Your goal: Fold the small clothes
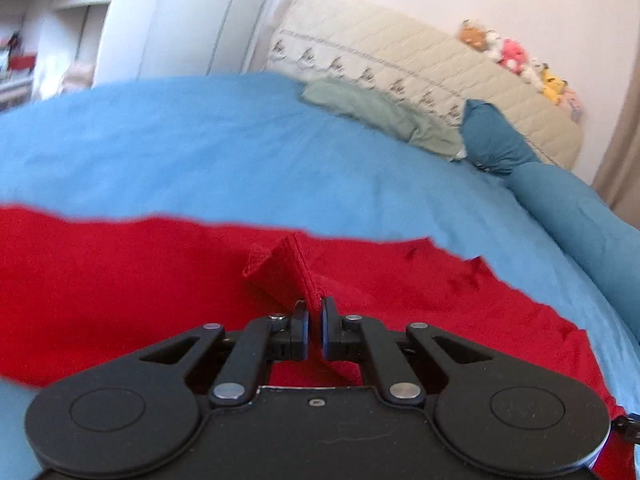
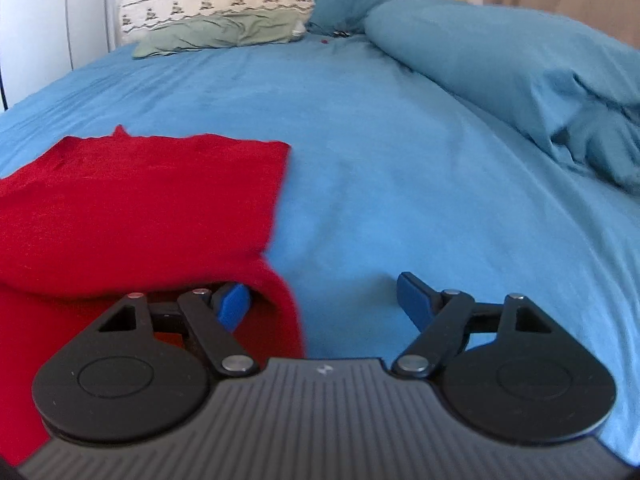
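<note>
A red garment point(image 1: 120, 280) lies spread on the blue bed sheet point(image 1: 240, 152). My left gripper point(image 1: 314, 308) is shut on a pinched-up hem of the red garment, which stands up as a small peak between the pads. In the right wrist view the red garment point(image 2: 140, 200) lies folded at the left on the sheet point(image 2: 400, 160). My right gripper point(image 2: 324, 300) is open. Its left finger point(image 2: 234, 304) is tucked under the garment's right edge; its right finger point(image 2: 414, 300) is over bare sheet.
A green folded cloth point(image 1: 376, 112) and a dark teal pillow point(image 1: 496, 140) lie at the head of the bed by a cream headboard point(image 1: 400, 48) with plush toys point(image 1: 516, 56). A rumpled teal duvet point(image 2: 520, 68) runs along the right. White wardrobe point(image 1: 168, 20) stands far left.
</note>
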A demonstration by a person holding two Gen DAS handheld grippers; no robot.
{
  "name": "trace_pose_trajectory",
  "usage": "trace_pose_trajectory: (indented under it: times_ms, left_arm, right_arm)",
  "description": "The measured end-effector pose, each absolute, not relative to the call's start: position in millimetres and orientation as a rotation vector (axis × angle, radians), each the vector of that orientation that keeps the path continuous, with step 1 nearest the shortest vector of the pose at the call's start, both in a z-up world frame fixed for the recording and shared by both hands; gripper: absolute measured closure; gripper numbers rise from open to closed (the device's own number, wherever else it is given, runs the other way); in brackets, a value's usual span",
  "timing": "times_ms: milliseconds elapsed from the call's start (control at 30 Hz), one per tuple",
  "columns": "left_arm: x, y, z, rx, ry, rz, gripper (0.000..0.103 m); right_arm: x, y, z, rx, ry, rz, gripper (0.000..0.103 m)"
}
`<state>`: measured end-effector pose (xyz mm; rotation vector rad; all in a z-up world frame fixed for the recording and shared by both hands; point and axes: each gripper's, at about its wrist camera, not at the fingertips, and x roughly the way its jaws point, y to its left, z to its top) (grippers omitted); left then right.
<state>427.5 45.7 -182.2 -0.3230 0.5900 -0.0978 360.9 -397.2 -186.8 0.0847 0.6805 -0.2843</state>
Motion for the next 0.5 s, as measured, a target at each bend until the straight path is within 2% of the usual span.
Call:
trace_pose_trajectory:
  times_ms: [167, 267, 300, 367, 400, 433, 467, 500]
  left_arm:
    - [419, 54, -186, -0.344, 0.614, -0.098, 0.093]
    - [408, 60, -178, -0.291, 0.62, -0.041, 0.083]
    - [403, 63, -175, -0.263, 0.627, -0.014, 0.076]
    - [392, 69, -166, -0.204, 0.634, 0.016, 0.075]
    - [388, 68, -160, -0.177, 0.624, 0.009, 0.071]
    - [382, 66, -153, -0.149, 0.606, -0.003, 0.054]
    - [379, 62, -145, -0.119, 0.584, -0.018, 0.043]
    - [378, 56, -137, -0.092, 0.56, -0.044, 0.027]
  right_arm:
    - [358, -397, -184, 0.025, 0.702, -0.262, 0.009]
    - [354, -400, -182, 0.005, 0.719, -0.245, 0.009]
    - [351, -400, -181, -0.002, 0.724, -0.24, 0.009]
    - [344, -400, -175, -0.016, 0.739, -0.231, 0.009]
    - [339, -397, -169, -0.033, 0.732, -0.217, 0.009]
    - [332, -394, -162, -0.047, 0.714, -0.201, 0.009]
    - [328, -391, -155, -0.048, 0.685, -0.174, 0.008]
    - [327, -387, -147, -0.032, 0.655, -0.14, 0.006]
